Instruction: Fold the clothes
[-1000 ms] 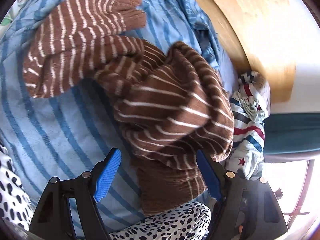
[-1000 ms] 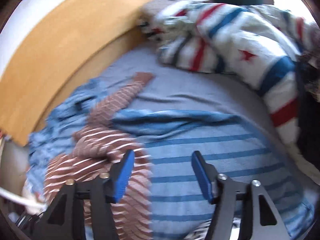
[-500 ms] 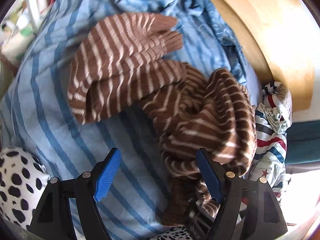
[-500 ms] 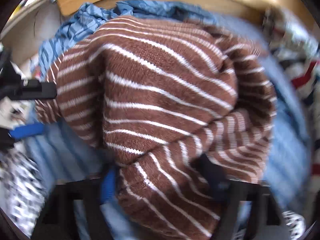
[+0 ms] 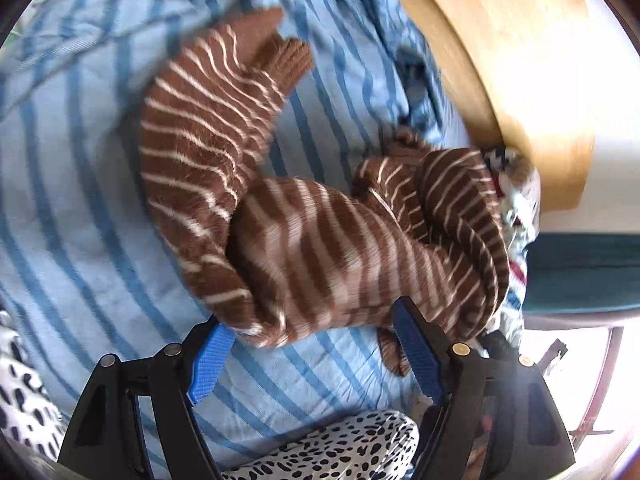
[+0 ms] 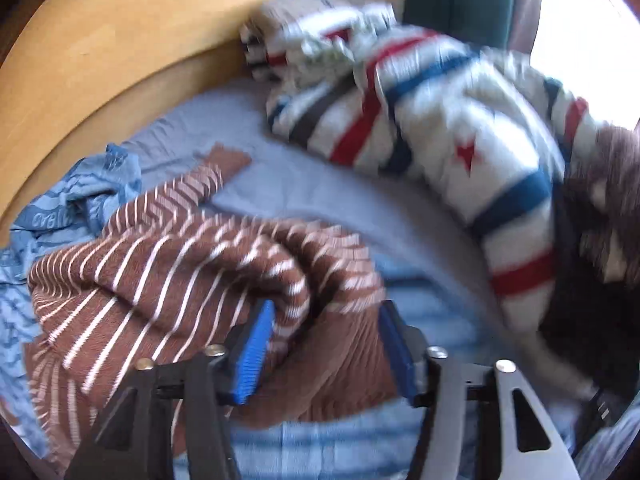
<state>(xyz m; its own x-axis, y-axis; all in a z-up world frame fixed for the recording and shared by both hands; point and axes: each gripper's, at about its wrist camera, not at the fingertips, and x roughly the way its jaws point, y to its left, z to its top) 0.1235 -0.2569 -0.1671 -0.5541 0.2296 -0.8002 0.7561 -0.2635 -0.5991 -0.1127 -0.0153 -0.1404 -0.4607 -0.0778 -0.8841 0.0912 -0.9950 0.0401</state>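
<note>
A brown sweater with thin white stripes [image 5: 304, 220] lies crumpled on a blue striped sheet [image 5: 76, 216]. One sleeve reaches toward the far left, the body is bunched on the right. My left gripper [image 5: 312, 356] is open, its blue pads at the sweater's near edge, holding nothing. In the right wrist view the sweater [image 6: 168, 272] fills the lower left, and its ribbed hem lies between the pads of my right gripper [image 6: 326, 344], which stands open around it.
A wooden headboard [image 5: 508, 64] curves along the far side. A white quilt with red and blue stripes and stars [image 6: 460, 128] is heaped at the right. A crumpled blue garment [image 6: 76, 200] lies by the headboard. A black-spotted white cloth [image 5: 332, 452] sits near me.
The sweater has been dragged and turned over, its body now spread toward my left gripper. My right gripper has pulled back from under the sweater and now has the hem between its pads.
</note>
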